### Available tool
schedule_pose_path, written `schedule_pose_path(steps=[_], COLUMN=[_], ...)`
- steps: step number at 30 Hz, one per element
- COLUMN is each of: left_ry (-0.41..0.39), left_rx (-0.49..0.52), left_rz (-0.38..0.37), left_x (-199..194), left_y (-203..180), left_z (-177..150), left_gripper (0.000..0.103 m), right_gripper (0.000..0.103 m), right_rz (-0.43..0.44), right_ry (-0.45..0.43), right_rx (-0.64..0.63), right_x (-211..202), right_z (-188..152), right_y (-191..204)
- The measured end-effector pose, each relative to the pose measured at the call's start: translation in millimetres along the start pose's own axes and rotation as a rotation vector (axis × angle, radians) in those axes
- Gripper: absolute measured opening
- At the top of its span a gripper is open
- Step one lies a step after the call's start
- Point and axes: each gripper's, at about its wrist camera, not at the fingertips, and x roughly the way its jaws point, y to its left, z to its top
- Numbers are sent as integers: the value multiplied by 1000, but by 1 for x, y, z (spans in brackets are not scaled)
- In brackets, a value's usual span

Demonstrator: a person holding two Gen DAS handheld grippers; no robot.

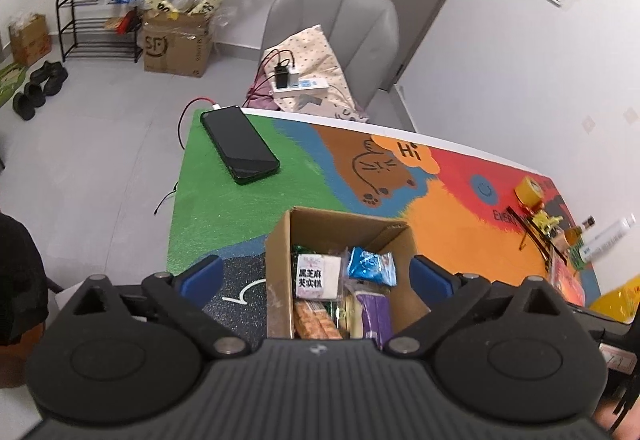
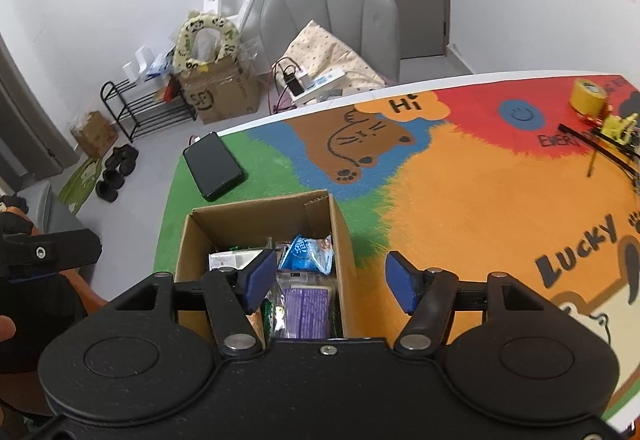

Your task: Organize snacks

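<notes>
An open cardboard box (image 1: 279,260) (image 2: 191,252) stands on the colourful mat near the table's front edge. Inside lie several snack packs: a white packet with black characters (image 1: 316,277) (image 2: 228,260), a blue packet (image 1: 370,266) (image 2: 306,252), a purple pack (image 1: 376,314) (image 2: 308,308) and an orange biscuit pack (image 1: 316,322). My left gripper (image 1: 316,274) hovers over the box, open wide, with its blue pads outside both walls. My right gripper (image 2: 331,280) is open above the box's right side. One pad is over the contents, the other past the right wall. Neither holds anything.
A black phone (image 1: 240,144) (image 2: 214,164) on a cable lies on the green part of the mat behind the box. A yellow tape roll (image 1: 528,190) (image 2: 588,96), small bottles and black sticks crowd the far right. A grey chair (image 1: 332,20) stands behind the table.
</notes>
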Motion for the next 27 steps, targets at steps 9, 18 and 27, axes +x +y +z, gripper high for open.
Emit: schedule_pose_path(steps=[9,18,27], left_ry=[-22,-42,-55], left_rx=[131,220,288], left_rz=[-63,-121,-190], left_x=[-27,-49,-64], left_y=[-15,-21,-27], left_z=[-17,-40,-64], left_gripper=[99,103,103], right_gripper=[80,91,103], right_rz=[-88,-171,-238], right_ry=[-78,-162,-217], right_rx=[61,130,174], right_x=[-46,-89,-125], right_z=[-22,-51,-87], right_y=[-5,-13,-16])
